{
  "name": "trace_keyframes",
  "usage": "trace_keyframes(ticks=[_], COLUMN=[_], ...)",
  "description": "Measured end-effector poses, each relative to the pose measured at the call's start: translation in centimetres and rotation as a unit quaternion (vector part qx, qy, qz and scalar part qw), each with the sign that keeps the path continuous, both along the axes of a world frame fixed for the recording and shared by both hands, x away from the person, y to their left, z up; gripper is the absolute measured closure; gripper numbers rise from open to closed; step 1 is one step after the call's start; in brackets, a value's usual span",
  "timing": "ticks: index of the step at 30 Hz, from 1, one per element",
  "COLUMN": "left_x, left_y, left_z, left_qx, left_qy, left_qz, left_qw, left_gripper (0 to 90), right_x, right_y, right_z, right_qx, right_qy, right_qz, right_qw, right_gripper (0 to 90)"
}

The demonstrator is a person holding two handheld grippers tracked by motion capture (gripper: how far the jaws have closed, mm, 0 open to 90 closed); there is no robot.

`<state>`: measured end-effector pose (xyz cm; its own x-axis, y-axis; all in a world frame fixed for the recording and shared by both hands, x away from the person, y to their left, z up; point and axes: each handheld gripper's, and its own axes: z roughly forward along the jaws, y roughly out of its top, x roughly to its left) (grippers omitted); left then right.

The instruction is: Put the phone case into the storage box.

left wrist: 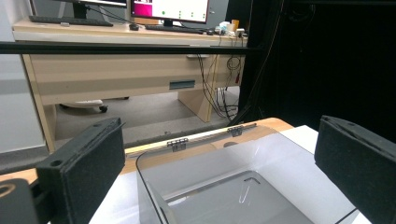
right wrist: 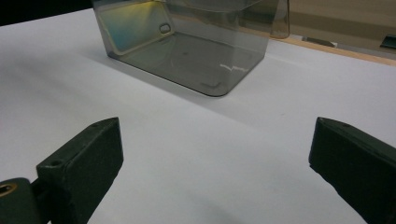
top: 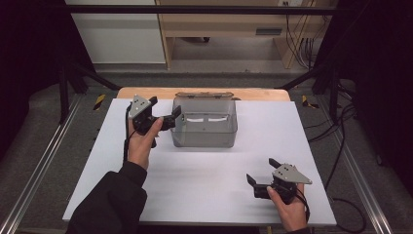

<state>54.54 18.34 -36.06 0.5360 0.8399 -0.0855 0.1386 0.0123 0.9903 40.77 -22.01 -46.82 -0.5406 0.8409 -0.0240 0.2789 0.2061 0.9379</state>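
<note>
- Fingers (left wrist: 79,177) of the left gripper (top: 165,114) spread wide, just beside the clear plastic box (top: 204,124).
- Right gripper (top: 263,176) fingers (right wrist: 81,165) wide too; box well ahead on the white worktop (top: 204,185).
- No readable writing.

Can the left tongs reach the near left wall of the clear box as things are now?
Probably yes. The left tongs are open and right beside the left side of the clear box. In the left gripper view the box wall stands between the spread jaws with nothing in front of it.
</note>
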Motion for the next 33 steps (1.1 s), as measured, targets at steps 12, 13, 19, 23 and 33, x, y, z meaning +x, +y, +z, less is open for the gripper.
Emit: trace_keyframes(ticks=[12, 13, 19, 23, 33], left_x=[-0.3, -0.3, -0.5, -0.6, -0.6], left_y=[0.9, 1.0, 1.6, 2.1, 3.3], left_z=[0.5, 0.5, 0.7, 0.8, 1.1], left_qx=[-0.005, -0.005, -0.009, -0.011, -0.016], left_qy=[-0.006, -0.006, -0.007, -0.008, -0.011], left_qz=[-0.001, -0.001, 0.002, 0.004, 0.01], left_qw=[1.0, 1.0, 0.9999, 0.9999, 0.9998], left_gripper=[1.5, 1.5, 1.4, 1.3, 1.3], right_x=[0.0, 0.0, 0.0, 0.0, 0.0], right_y=[0.0, 0.0, 0.0, 0.0, 0.0], right_z=[0.0, 0.0, 0.0, 0.0, 0.0], right_qx=[0.003, 0.003, 0.004, 0.004, 0.004], right_qy=[0.001, 0.001, 0.001, 0.001, 0.002], right_qz=[0.002, 0.002, 0.003, 0.004, 0.005], right_qw=[1.0, 1.0, 1.0, 1.0, 1.0], right_gripper=[3.3, 3.3, 3.3, 3.3, 3.3])
